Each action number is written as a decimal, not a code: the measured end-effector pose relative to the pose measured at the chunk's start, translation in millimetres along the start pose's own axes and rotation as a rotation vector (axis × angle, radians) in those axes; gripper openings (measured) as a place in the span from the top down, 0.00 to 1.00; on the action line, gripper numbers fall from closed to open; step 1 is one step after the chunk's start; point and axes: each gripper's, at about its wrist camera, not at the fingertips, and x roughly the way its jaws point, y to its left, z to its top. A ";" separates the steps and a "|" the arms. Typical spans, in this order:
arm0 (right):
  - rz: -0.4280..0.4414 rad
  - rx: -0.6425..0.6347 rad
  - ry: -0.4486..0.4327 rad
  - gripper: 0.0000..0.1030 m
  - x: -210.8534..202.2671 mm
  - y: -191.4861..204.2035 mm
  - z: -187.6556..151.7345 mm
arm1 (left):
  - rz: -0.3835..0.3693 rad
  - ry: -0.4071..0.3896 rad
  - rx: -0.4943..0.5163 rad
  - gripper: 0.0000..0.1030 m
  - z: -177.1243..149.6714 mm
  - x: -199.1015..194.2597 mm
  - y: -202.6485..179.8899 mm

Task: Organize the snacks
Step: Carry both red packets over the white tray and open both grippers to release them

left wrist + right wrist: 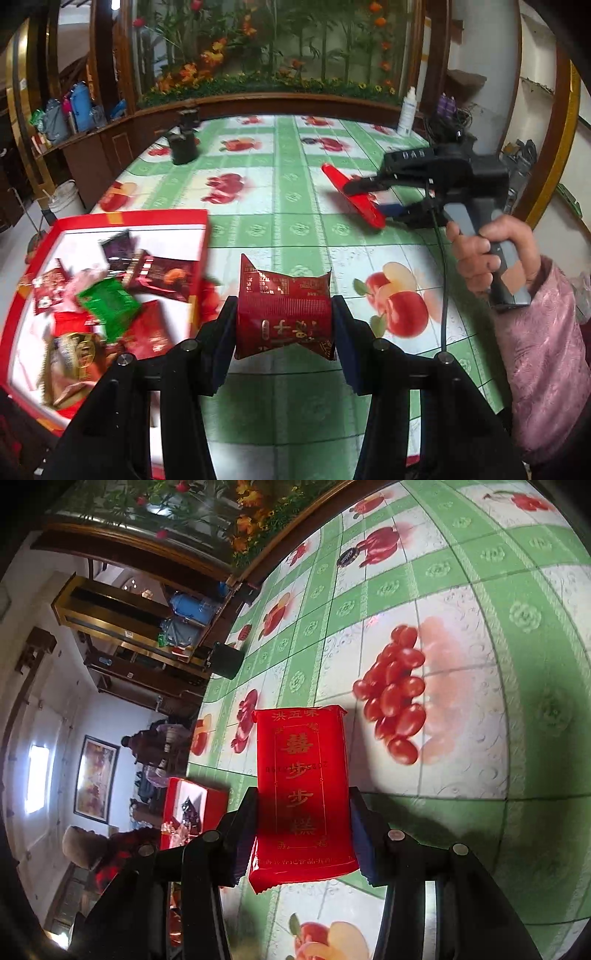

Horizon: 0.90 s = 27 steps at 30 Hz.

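My left gripper is shut on a dark red snack packet with gold print, held above the table just right of the red snack box. The box holds several wrapped snacks, among them a green packet. My right gripper is shut on a bright red flat snack packet with gold characters, above the tablecloth. In the left wrist view the right gripper shows at the right with that red packet between its fingers. The box also shows in the right wrist view.
The table has a green and white fruit-print cloth. A black cylinder object stands at the back left, a white bottle at the back right. A small dark round item lies on the cloth. A wooden cabinet with flowers stands behind.
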 end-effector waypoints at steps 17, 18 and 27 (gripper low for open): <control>0.284 -0.091 0.050 0.55 51.4 85.6 -56.9 | 0.218 -0.154 -0.154 0.54 -12.4 -51.7 115.7; 0.292 -0.101 0.048 0.55 53.6 90.8 -59.4 | 0.230 -0.150 -0.159 0.54 -13.5 -49.6 120.5; 0.243 -0.244 0.030 0.55 83.8 147.9 -101.3 | 0.284 -0.121 -0.154 0.54 -18.9 -34.6 131.5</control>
